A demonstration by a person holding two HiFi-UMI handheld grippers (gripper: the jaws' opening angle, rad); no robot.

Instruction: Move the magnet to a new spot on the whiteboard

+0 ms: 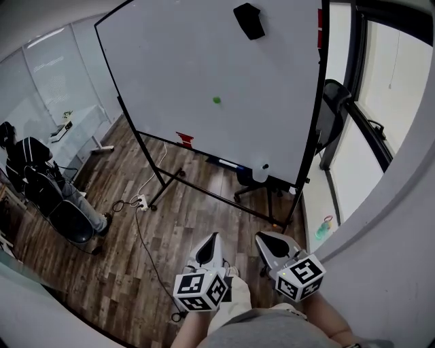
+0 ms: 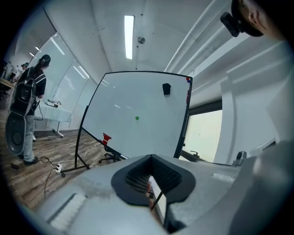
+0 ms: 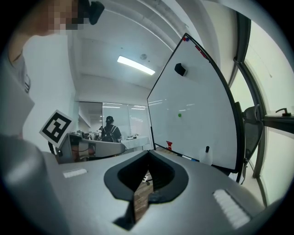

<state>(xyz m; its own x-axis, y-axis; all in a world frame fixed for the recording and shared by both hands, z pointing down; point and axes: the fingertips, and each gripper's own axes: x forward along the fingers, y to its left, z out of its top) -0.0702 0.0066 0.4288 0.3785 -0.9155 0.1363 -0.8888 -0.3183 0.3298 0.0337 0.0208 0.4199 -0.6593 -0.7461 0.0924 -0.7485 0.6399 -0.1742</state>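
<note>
A small green magnet point(image 1: 217, 100) sticks near the middle of the white whiteboard point(image 1: 170, 61), which stands on a black wheeled frame ahead of me. The same magnet point(image 2: 137, 118) shows in the left gripper view, and the magnet point(image 3: 179, 114) in the right gripper view. My left gripper point(image 1: 215, 239) and right gripper point(image 1: 262, 238) are side by side low in the head view, far short of the board. Both point toward it. The left gripper point(image 2: 151, 158) is shut with nothing in it. So is the right gripper point(image 3: 148, 153).
A black eraser point(image 1: 249, 20) clings high on the board, with a red object point(image 1: 184, 139) and a spray bottle point(image 1: 260, 172) on its tray. A power strip point(image 1: 139, 202) with cables lies on the wood floor. A person point(image 1: 27, 163) sits at left. Wall and window stand close on the right.
</note>
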